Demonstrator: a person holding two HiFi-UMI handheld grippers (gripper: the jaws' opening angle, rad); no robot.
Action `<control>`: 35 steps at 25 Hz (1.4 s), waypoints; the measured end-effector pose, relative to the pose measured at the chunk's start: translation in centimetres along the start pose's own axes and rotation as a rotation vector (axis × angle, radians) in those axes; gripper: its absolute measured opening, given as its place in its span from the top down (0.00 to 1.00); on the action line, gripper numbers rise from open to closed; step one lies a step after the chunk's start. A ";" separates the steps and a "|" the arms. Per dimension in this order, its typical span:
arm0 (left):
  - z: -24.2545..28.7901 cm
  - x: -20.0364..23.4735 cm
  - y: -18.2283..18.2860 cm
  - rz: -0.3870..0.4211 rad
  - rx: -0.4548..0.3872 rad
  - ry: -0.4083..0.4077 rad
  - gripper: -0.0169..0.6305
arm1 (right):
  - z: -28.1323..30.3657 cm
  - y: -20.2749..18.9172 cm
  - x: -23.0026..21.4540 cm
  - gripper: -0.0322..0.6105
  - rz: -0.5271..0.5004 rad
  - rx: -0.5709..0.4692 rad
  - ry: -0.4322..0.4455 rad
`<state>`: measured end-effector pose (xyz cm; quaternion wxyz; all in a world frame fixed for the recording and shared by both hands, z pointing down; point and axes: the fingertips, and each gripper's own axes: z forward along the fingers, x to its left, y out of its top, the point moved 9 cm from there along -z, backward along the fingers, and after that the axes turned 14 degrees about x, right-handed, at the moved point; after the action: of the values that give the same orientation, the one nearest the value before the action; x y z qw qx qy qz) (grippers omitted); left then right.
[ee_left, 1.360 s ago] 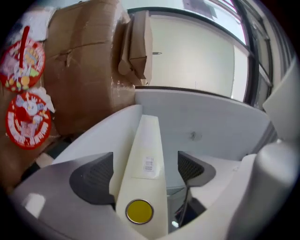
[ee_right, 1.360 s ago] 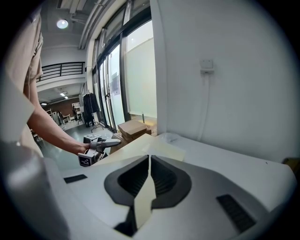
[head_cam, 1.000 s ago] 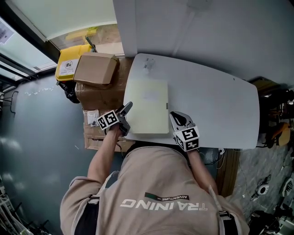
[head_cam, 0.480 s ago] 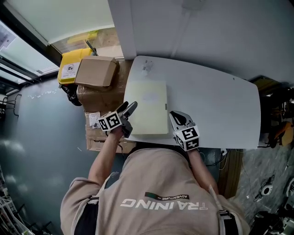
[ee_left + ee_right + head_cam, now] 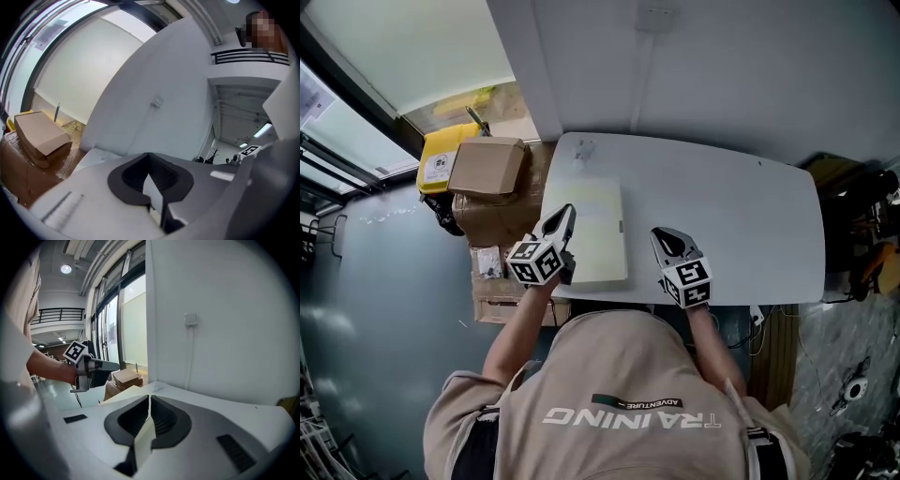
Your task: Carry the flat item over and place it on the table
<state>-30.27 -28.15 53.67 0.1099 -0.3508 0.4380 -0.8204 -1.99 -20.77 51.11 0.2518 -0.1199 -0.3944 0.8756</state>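
Nearest the camera is the person's beige shirt (image 5: 619, 394), with both forearms reaching out toward the white table (image 5: 741, 225). The left gripper (image 5: 567, 216) hangs over the near left corner of the flat item (image 5: 595, 230). Its jaws have just closed and are now pressed tight together with nothing between them. Its own view looks off at the wall rather than down at the table, so it seems to be clear of the item, though the head view alone can't confirm that. The right gripper (image 5: 664, 236) sits just off the item's right edge, apart from it, with its jaws also pressed together and empty.

The flat item itself is a pale cream panel lying flat on the left part of the table. Its near edge is close to the table's front edge. Past the table's left end is a stack of cardboard boxes (image 5: 487, 167), with a yellow case (image 5: 441, 159) tucked behind them. At the far side is the plain white wall (image 5: 722, 75), with a small socket (image 5: 190, 319) mounted on it.
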 end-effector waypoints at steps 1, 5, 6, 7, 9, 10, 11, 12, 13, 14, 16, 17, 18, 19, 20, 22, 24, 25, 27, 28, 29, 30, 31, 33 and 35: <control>0.2 -1.2 0.3 0.028 -0.006 -0.001 0.96 | -0.6 0.1 -0.5 0.93 0.003 -0.015 -0.009; 1.2 -5.4 1.4 0.172 0.007 0.045 0.96 | -2.9 1.1 -2.5 0.93 0.007 -0.076 -0.050; 1.6 -6.4 1.7 0.202 0.022 0.056 0.96 | -3.5 1.4 -3.0 0.93 0.005 -0.093 -0.062; 2.0 -7.2 2.0 0.232 0.031 0.068 0.96 | -4.0 1.7 -3.6 0.93 0.003 -0.110 -0.074; 2.6 -9.1 2.8 0.307 0.029 0.096 0.96 | -5.1 2.3 -4.5 0.93 0.001 -0.141 -0.097; 2.8 -10.0 3.3 0.346 0.020 0.109 0.96 | -5.6 2.6 -4.9 0.93 0.000 -0.154 -0.107; 2.8 -11.0 3.8 0.381 0.008 0.119 0.96 | -6.2 3.0 -5.2 0.93 -0.002 -0.167 -0.118; 2.8 -12.0 4.4 0.409 -0.007 0.126 0.96 | -6.7 3.4 -5.4 0.93 -0.005 -0.181 -0.128; 2.7 -13.0 5.0 0.433 -0.027 0.131 0.96 | -7.2 3.9 -5.6 0.93 -0.008 -0.197 -0.139; 2.6 -14.0 5.6 0.456 -0.048 0.137 0.96 | -7.8 4.4 -5.7 0.93 -0.013 -0.215 -0.149; 2.4 -15.6 6.7 0.501 -0.087 0.157 0.96 | -8.6 5.5 -5.8 0.93 -0.028 -0.250 -0.163; 2.3 -16.2 7.1 0.522 -0.099 0.168 0.96 | -8.9 6.1 -5.8 0.93 -0.037 -0.264 -0.166; 2.3 -16.7 7.5 0.540 -0.106 0.178 0.96 | -9.2 6.5 -5.8 0.93 -0.048 -0.277 -0.167; 2.2 -17.2 7.8 0.556 -0.113 0.186 0.96 | -9.4 7.0 -5.7 0.93 -0.058 -0.289 -0.168; 2.2 -17.7 8.0 0.569 -0.118 0.192 0.96 | -9.7 7.4 -5.7 0.93 -0.065 -0.302 -0.170; 2.0 -18.1 8.1 0.582 -0.121 0.203 0.96 | -10.1 8.2 -5.5 0.93 -0.067 -0.331 -0.174; 2.0 -18.4 8.1 0.587 -0.113 0.215 0.96 | -10.4 8.8 -5.4 0.93 -0.061 -0.361 -0.180; 2.1 -18.4 8.1 0.588 -0.109 0.220 0.96 | -10.6 9.0 -5.4 0.93 -0.058 -0.375 -0.184; 2.1 -18.6 8.4 0.588 -0.106 0.231 0.96 | -11.1 9.3 -5.3 0.93 -0.054 -0.406 -0.195; 2.0 -18.6 8.5 0.588 -0.106 0.236 0.96 | -11.3 9.4 -5.3 0.93 -0.050 -0.418 -0.199; 1.9 -18.6 8.5 0.585 -0.106 0.239 0.96 | -11.5 9.3 -5.3 0.93 -0.046 -0.425 -0.199; 1.9 -18.6 8.6 0.580 -0.104 0.239 0.96 | -11.6 9.2 -5.4 0.93 -0.039 -0.428 -0.196; 1.8 -18.5 8.6 0.574 -0.101 0.236 0.96 | -11.7 9.1 -5.5 0.93 -0.029 -0.427 -0.190; 1.7 -18.5 8.6 0.569 -0.093 0.232 0.96 | -11.9 8.8 -5.8 0.93 -0.006 -0.423 -0.180; 1.7 -18.5 8.5 0.564 -0.082 0.228 0.96 | -11.9 8.5 -6.0 0.93 0.008 -0.419 -0.173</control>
<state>-16.71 -25.22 38.71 0.2690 -0.1252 0.5602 -0.7734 4.99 -21.34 36.93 0.1830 -0.0957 -0.5874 0.7825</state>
